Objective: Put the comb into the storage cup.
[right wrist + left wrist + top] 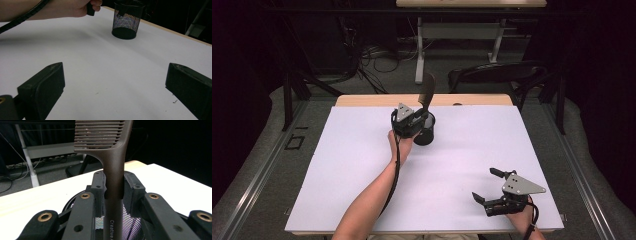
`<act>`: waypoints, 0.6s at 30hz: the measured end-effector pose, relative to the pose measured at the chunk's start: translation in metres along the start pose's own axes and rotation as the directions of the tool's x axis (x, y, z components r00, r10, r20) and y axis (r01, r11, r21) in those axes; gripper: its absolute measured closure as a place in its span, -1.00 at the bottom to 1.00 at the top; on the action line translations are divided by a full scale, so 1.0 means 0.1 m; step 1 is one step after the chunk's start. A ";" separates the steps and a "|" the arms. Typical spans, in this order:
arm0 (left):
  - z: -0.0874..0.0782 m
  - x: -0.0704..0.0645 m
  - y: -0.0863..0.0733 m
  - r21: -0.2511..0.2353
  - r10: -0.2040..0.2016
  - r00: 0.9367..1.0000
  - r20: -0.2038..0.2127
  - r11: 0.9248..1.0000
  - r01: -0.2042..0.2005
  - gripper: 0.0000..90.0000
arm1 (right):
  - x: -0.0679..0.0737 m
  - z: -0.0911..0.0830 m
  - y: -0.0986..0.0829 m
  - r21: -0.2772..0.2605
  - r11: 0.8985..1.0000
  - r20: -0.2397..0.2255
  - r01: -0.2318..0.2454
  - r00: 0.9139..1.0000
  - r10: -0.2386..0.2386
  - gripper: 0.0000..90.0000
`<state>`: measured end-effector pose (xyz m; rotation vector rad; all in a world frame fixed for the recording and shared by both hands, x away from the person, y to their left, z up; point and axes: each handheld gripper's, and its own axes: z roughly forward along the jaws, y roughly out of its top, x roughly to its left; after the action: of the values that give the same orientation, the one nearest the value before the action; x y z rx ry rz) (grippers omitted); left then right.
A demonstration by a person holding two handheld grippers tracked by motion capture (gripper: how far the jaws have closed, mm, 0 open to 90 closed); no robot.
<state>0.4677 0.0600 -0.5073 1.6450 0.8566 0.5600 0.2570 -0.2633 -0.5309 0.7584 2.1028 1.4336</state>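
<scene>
Reading "Creative" on its handle, one brown comb (113, 170) stands clamped upright in the left tool (114, 187) over one black mesh cup (426, 131); the right tool (490, 186) gapes wide, holding nothing, on the counter (362, 150).

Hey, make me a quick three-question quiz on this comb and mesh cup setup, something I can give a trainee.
1. True or false: the left gripper is shut on the handle of the comb.
2. Multiple choice: where is the comb's toothed end? A) pointing up, above the mesh cup B) lying flat on the white table C) between the right gripper's jaws
3. Short answer: how do the jaws of the right gripper stand, and what do they hold?

Key
1. True; the jaws clamp the handle from both sides.
2. A
3. Wide open, holding nothing, near the table's front right corner.
</scene>
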 end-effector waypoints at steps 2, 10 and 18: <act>0.01 -0.01 -0.01 0.000 -0.002 1.000 -0.002 1.000 0.002 0.61 | 0.00 0.00 0.00 -0.001 1.000 0.000 0.000 1.000 0.000 -0.96; 0.03 -0.02 -0.05 0.009 0.005 1.000 -0.013 1.000 -0.004 0.61 | 0.00 0.00 0.00 0.000 1.000 0.000 0.001 1.000 -0.001 -0.96; 0.00 -0.04 -0.06 0.005 0.028 0.999 -0.017 1.000 -0.028 0.35 | 0.00 0.00 0.00 -0.001 1.000 -0.002 0.000 1.000 0.000 -0.96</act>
<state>0.4639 0.0570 -0.5129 1.6605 0.8487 0.5929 0.2569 -0.2633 -0.5308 0.7568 2.1037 1.4354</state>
